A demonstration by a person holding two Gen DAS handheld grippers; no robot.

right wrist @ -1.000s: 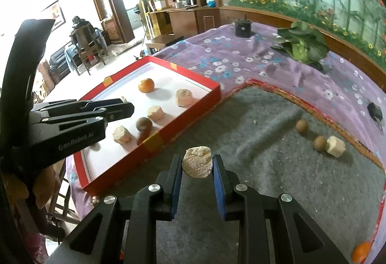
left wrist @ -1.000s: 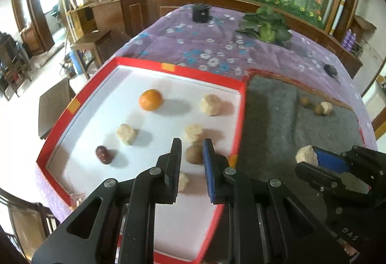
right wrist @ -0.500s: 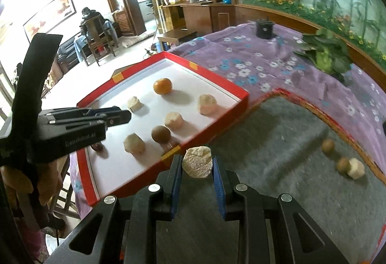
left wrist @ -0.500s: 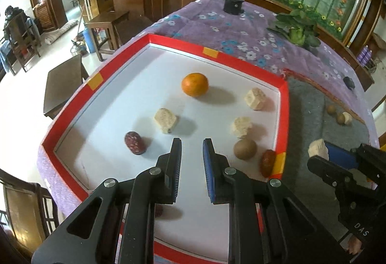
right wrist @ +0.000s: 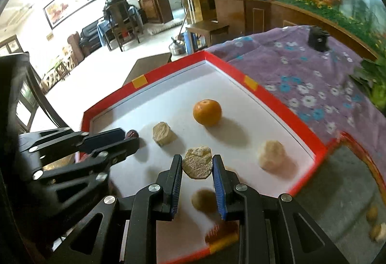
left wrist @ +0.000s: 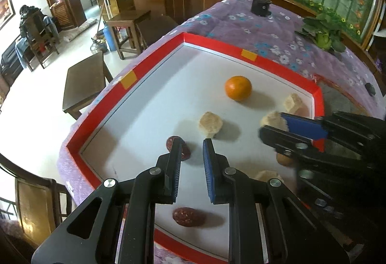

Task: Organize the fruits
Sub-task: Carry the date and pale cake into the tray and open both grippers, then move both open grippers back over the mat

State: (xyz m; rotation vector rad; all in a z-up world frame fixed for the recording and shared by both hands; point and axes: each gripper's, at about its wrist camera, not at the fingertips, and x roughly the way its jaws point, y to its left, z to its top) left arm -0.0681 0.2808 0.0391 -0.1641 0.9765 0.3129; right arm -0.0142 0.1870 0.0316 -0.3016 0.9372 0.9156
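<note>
**Pale chunk held over the tray, not yet set down**

Pale, rough-surfaced fruit chunk (right wrist: pixel 197 162): pinched between the blue pads of the right tongs (right wrist: pixel 196 168), above the white floor of the red-rimmed tray (right wrist: pixel 270 100). Looks clear of the tray floor; height hard to judge. Left-wrist view shows the same chunk at the tong tips, well inside the rim.

Directly beneath or just nearer than the chunk: a small round brown fruit (right wrist: pixel 203 200). Further in: a pale cylindrical piece (right wrist: pixel 164 133), a smooth orange citrus fruit (right wrist: pixel 207 112), a pale rounded lump (right wrist: pixel 272 155). Two dark red oblong fruits, one (left wrist: pixel 183 150) partly hidden by a finger of the left tongs (left wrist: pixel 191 160), one (left wrist: pixel 188 216) below them.

Left tongs: empty, jaws parted, hovering over the tray near the first dark red fruit.

Beyond the tray: purple flowered cloth (right wrist: pixel 313 76) over the table, grey felt mat (right wrist: pixel 337 191) with a few small fruits at its edge.

Risks, as I judge them:
- Release from this height onto the brown fruit: chunk bounces, round fruit rolls.
- Both tongs crowd one patch; a sideways move could knock them together.
- Chunk looks crumbly; a hard squeeze may break it.
</note>
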